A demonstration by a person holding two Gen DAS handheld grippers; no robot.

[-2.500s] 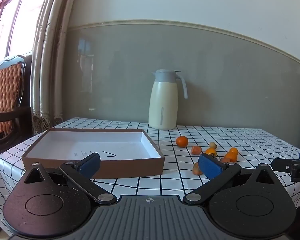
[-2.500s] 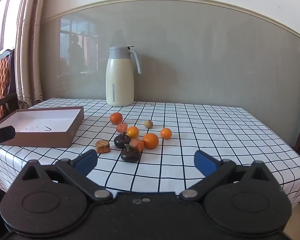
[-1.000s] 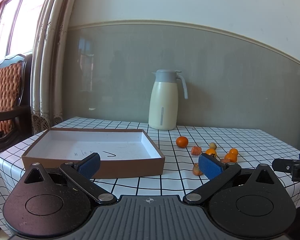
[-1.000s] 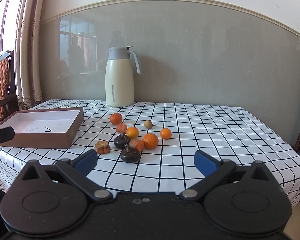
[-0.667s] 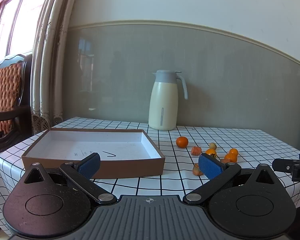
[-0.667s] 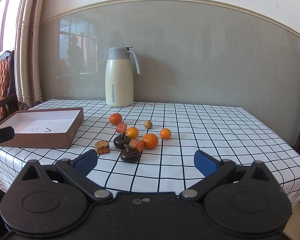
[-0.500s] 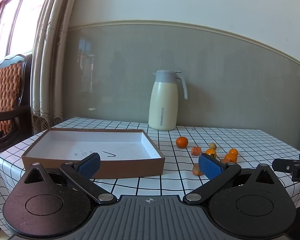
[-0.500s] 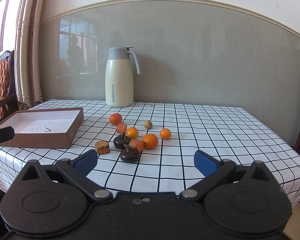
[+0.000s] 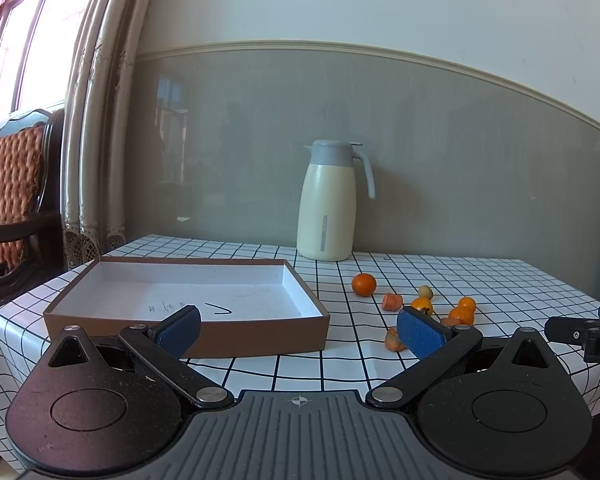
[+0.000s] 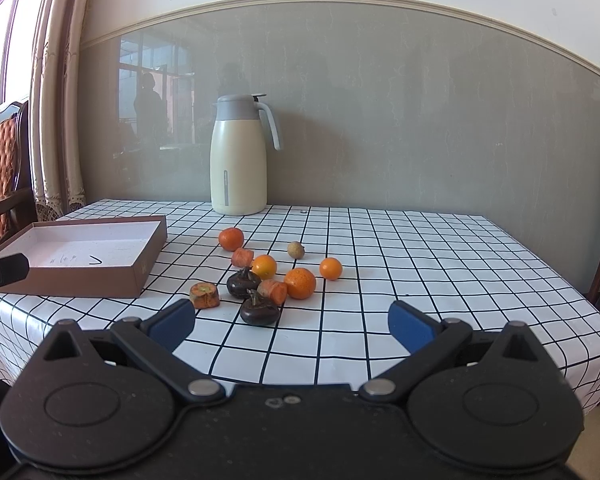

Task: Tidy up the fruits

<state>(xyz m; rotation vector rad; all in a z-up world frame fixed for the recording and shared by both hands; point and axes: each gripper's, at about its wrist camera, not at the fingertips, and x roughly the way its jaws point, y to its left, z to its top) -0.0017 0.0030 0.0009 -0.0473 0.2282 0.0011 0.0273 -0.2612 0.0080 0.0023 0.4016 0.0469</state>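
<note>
Both the left gripper [image 9: 300, 326] and the right gripper [image 10: 291, 320] hover at the near edge of a checked bench [image 10: 420, 264], jaws wide open and holding nothing. Oranges [image 10: 300, 283], carrot pieces [image 10: 205, 295] and two dark fruits [image 10: 259, 310] lie scattered mid-bench, just right of a shallow brown box [image 9: 188, 300]; a cream jug [image 10: 239, 156] stands upright by the wall
</note>
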